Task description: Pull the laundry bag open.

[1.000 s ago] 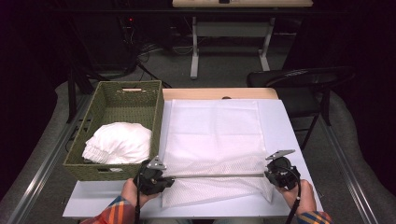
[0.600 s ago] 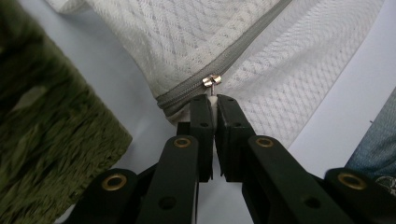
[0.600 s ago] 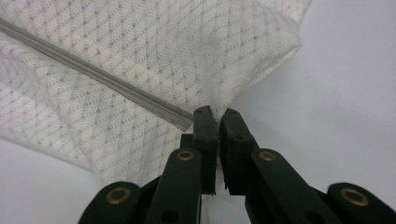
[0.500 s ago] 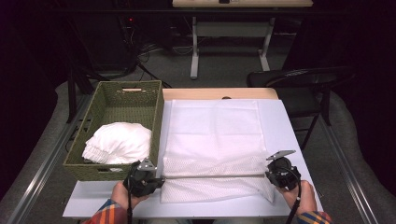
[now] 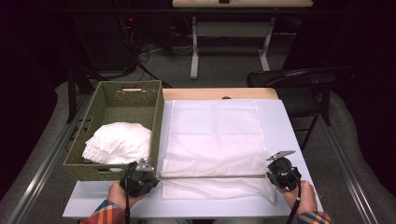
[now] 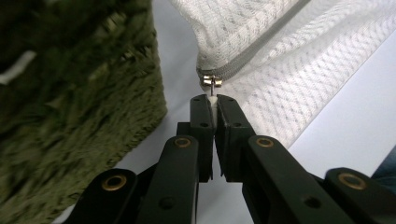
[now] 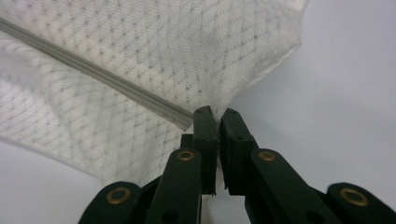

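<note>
A white mesh laundry bag (image 5: 215, 135) lies flat on the white table (image 5: 290, 126), with a grey zipper (image 5: 215, 177) running across it near the front edge. My left gripper (image 5: 155, 178) is at the zipper's left end. In the left gripper view my left gripper (image 6: 212, 100) is shut on the small metal zipper pull (image 6: 211, 84). My right gripper (image 5: 267, 176) is at the zipper's right end. In the right gripper view my right gripper (image 7: 215, 114) is shut on the mesh bag's corner (image 7: 210, 88), just beside the end of the zipper tape (image 7: 177, 115).
A green woven basket (image 5: 158, 122) stands on the table's left side, touching the bag's left edge, with bundled white cloth (image 5: 119, 142) inside it. A dark chair (image 5: 299, 79) stands beyond the table's right back corner. A desk frame (image 5: 194, 42) is on the floor further back.
My left gripper has moved a little to the left along the zipper line, toward the basket's front corner. The right gripper has stayed where it was.
</note>
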{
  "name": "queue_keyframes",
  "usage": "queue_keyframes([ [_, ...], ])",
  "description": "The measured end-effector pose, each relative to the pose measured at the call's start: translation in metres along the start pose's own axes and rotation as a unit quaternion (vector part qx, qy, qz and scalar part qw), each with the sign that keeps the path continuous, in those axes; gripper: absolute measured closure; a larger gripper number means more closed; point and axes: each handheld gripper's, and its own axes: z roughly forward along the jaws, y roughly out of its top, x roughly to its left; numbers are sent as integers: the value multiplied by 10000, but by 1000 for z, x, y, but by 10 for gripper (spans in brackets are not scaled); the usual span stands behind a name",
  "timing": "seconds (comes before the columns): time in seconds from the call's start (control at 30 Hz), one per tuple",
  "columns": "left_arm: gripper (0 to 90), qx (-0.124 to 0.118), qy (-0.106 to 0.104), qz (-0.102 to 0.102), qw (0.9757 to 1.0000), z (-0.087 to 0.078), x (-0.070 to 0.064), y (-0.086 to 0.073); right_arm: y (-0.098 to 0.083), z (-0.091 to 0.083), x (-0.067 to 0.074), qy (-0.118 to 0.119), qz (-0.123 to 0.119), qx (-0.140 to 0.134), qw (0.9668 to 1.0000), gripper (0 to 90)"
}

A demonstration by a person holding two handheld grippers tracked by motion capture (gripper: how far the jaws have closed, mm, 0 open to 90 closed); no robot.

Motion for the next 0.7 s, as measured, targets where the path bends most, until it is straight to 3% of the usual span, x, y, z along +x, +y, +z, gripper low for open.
queue_keyframes([
  [0.2,777,113,-270,-23,9996,2,-3,0,0,-1,1,117,-52,44,9999,855],
  [0.33,712,46,-441,-27,9990,2,-6,0,-1,0,-1,159,-23,49,9999,846],
  [0.43,654,-21,-443,67,9990,4,-9,2,-1,0,-1,171,-56,63,9998,828],
  [0.6,622,28,-537,41,9985,10,-8,5,-2,1,-3,240,-53,64,9997,747],
  [0.7,608,-64,-626,-8,9980,10,-9,4,-3,0,-3,314,-49,54,9995,684],
])
